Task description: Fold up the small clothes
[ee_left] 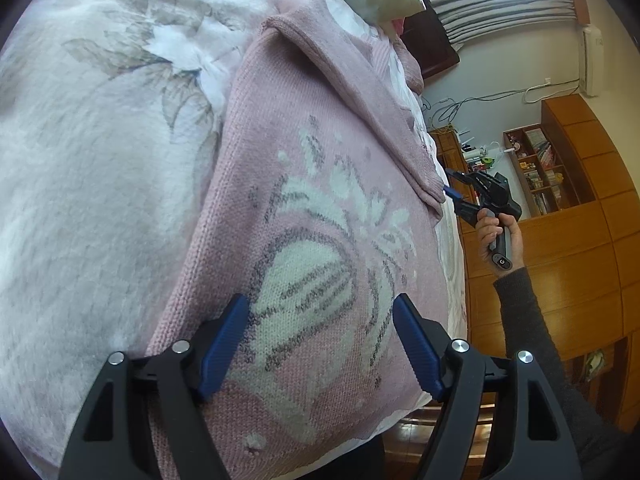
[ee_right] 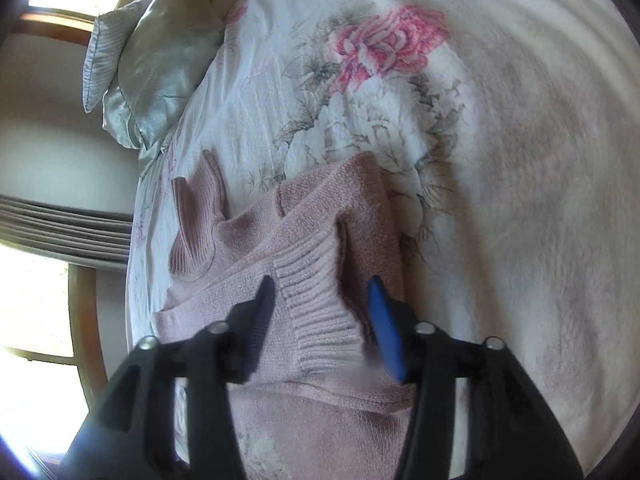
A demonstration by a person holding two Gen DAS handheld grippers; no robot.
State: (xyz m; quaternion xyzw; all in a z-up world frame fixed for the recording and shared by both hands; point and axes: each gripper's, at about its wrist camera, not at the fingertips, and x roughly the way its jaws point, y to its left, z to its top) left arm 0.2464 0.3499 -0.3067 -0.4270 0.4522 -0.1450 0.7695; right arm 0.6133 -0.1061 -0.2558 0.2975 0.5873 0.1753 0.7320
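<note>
Left wrist view: spread-fingered left gripper (ee_left: 320,340) above pink sweater (ee_left: 304,184); right gripper (ee_left: 450,192), fingers apart, straddles its sleeve cuff (ee_right: 316,312).

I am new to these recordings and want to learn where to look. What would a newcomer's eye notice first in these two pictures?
First comes the pink knitted sweater with its white and grey pattern, spread on the floral bedspread. Next, the left gripper hangs open over the pattern at the bottom of its view. At the sweater's far edge the right gripper, also open, brackets the ribbed cuff of the sleeve.
</note>
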